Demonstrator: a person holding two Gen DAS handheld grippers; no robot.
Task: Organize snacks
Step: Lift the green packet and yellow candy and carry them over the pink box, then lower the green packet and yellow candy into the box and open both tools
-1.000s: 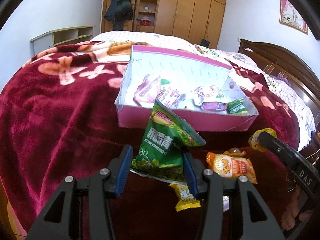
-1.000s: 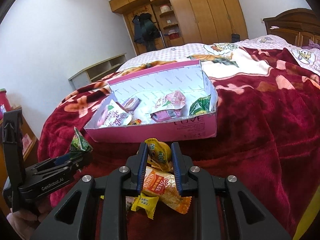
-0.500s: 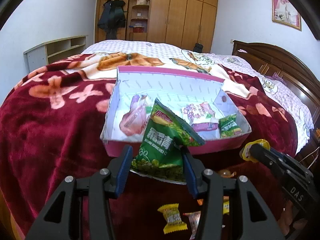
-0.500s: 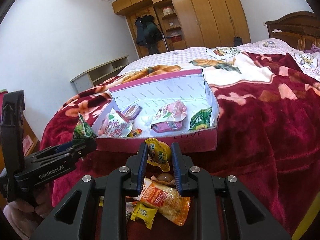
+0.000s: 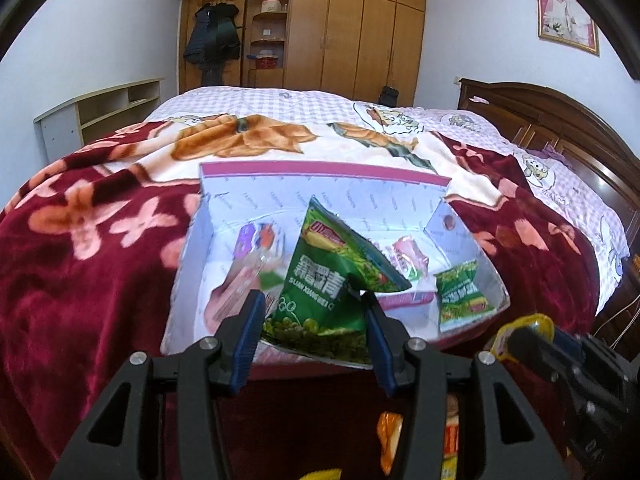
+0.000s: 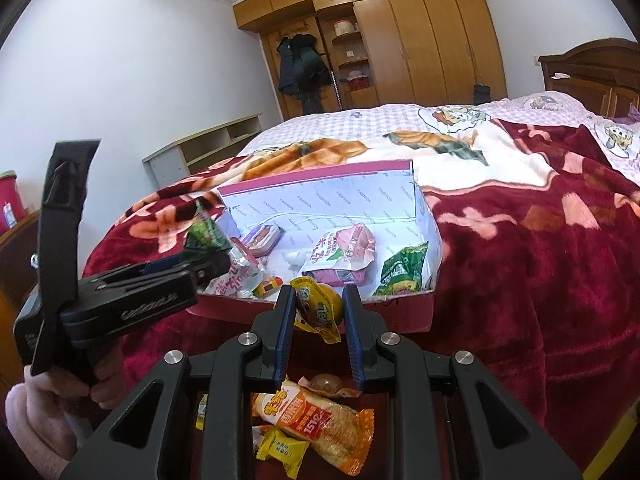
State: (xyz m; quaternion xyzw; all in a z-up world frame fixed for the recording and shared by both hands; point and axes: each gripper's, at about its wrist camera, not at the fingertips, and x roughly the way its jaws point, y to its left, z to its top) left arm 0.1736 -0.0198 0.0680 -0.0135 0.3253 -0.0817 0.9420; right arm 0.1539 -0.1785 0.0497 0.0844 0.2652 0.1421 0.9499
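Observation:
A pink box (image 5: pixel 320 176) (image 6: pixel 424 312) with a white lining lies on the red blanket and holds several snack packets. My left gripper (image 5: pixel 312 330) is shut on a green pea snack bag (image 5: pixel 332 284) and holds it over the box's near left part; it also shows in the right wrist view (image 6: pixel 208 268). My right gripper (image 6: pixel 318 316) is shut on a yellow jelly cup (image 6: pixel 318 306) just in front of the box's near wall. The yellow cup also shows at the right in the left wrist view (image 5: pixel 524 328).
An orange cracker packet (image 6: pixel 316 420), a small yellow candy (image 6: pixel 282 448) and a brown sweet (image 6: pixel 326 384) lie on the blanket below my right gripper. A wooden headboard (image 5: pixel 560 120) stands at the right, wardrobes (image 5: pixel 340 28) at the back.
Both grippers have moved forward and up toward the box. The green bag is now over the box's inside, and the yellow cup is near its front wall.

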